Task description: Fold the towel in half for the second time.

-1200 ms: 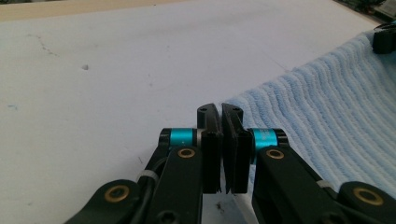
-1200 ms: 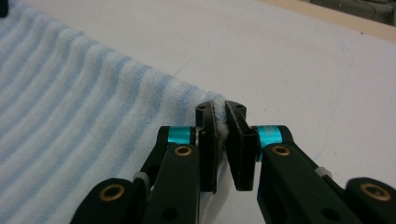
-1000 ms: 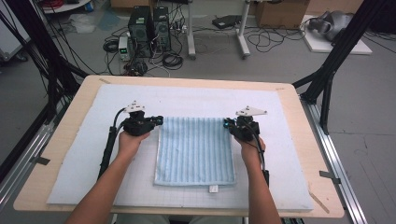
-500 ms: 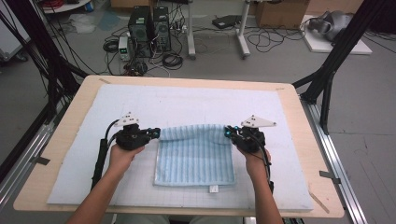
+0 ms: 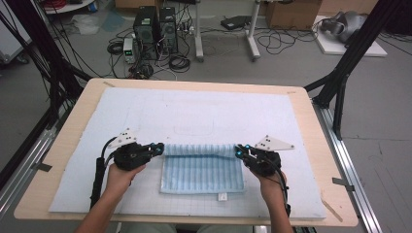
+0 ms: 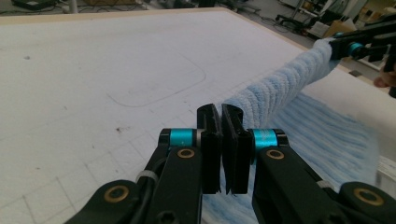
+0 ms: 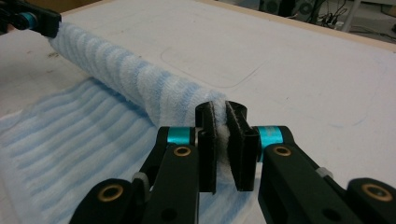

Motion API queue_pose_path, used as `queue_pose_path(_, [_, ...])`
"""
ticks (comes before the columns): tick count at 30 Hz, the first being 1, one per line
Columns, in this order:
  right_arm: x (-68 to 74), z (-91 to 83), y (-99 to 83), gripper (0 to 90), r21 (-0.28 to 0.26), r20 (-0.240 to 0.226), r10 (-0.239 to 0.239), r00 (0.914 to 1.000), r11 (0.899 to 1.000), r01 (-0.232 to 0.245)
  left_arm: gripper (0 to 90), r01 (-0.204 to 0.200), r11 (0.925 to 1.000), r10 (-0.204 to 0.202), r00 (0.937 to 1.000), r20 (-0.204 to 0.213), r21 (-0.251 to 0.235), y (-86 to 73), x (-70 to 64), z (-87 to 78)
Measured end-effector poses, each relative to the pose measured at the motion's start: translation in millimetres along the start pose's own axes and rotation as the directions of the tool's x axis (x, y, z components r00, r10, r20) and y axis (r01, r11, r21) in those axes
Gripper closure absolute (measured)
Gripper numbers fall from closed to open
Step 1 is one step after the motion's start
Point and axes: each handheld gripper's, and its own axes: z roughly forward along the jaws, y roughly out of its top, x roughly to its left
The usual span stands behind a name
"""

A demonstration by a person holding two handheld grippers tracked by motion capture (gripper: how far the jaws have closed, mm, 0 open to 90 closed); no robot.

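Left gripper (image 5: pixel 158 147): jaws pinching the towel's (image 5: pixel 201 170) far-left corner, lifting it just off the mat.
Left hand (image 5: pixel 119 175): gripping the handle, near the mat's (image 5: pixel 204 109) front-left area.
Towel: lying mid-mat, blue and white striped; far edge being carried toward the person as a raised roll, near half lying flat.
Label tab (image 5: pixel 222 196): showing at the towel's near edge.
Right gripper (image 5: pixel 239 151): jaws clamping the far-right corner, cloth bunching between them.
Table (image 5: pixel 311 104): wooden rim framing the mat.
Step in hand, judged: folding the far edge onto the near edge.
Doing it well: keeping the 2 grippers level and moving together, holding the span taut, landing corners square on the near corners.
Change from 0.5 s ago: both grippers sitting nearer the person, more of the towel doubling over.
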Motion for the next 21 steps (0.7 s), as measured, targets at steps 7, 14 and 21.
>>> queue_pose_path(7, [8.1,-8.1,-13.9,83.1,-0.008,-0.014,0.004,0.9999,1.0,-0.004,86.1,-0.003,1.0,0.003,0.9995,0.032,-0.003,-8.9,-12.1,-10.9])
queue_pose_path(14, [20.0,-18.7,-25.2,82.6,0.01,-0.031,-0.022,0.9993,1.0,0.023,86.1,0.0,1.0,0.0,0.9984,0.057,0.008,-22.5,-20.8,-21.6])
queue_pose_path(21, [26.8,-23.5,-29.5,81.9,0.031,-0.033,-0.056,0.9979,0.998,0.057,86.0,-0.008,0.9995,0.006,0.9987,0.05,0.032,-35.5,-28.1,-24.4])
